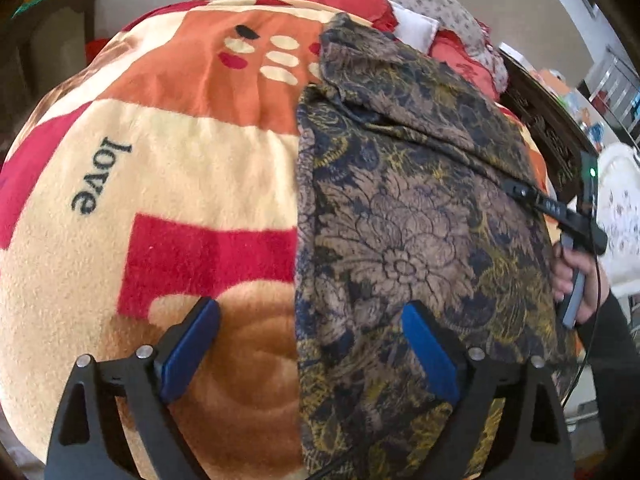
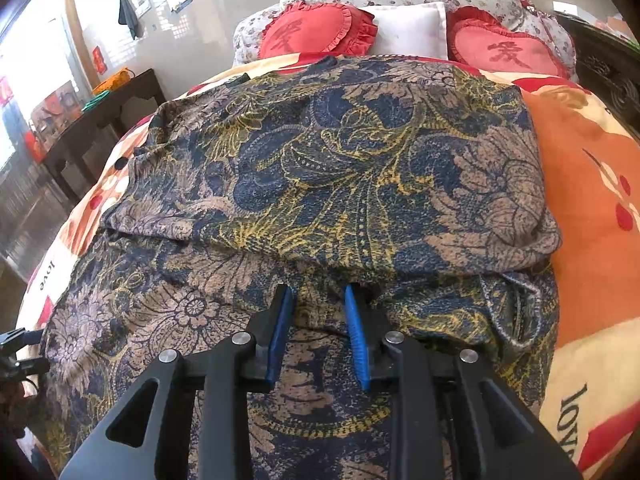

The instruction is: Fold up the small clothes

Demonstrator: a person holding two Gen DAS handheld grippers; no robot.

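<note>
Floral garment (image 2: 320,168): lies partly folded on the fleece blanket (image 1: 168,168). Left gripper (image 1: 310,344): spread wide, empty, straddling the garment's edge. Right gripper (image 2: 319,302): narrowly parted at the fold; grasp indeterminable. Right view alone shows heart cushions (image 2: 316,28).

One patterned garment (image 2: 320,168), one blanket (image 1: 160,184), two red heart cushions (image 2: 316,32), one white pillow (image 2: 412,28).

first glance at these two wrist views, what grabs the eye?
The dark floral garment, navy, tan and gold, partly folded over itself, sprawls across the bed. Under it lies a loud orange, red and cream blanket printed "love". The right gripper sits at the garment's fold with its jaws narrowly parted; the left gripper is wide open over the garment's edge.
</note>
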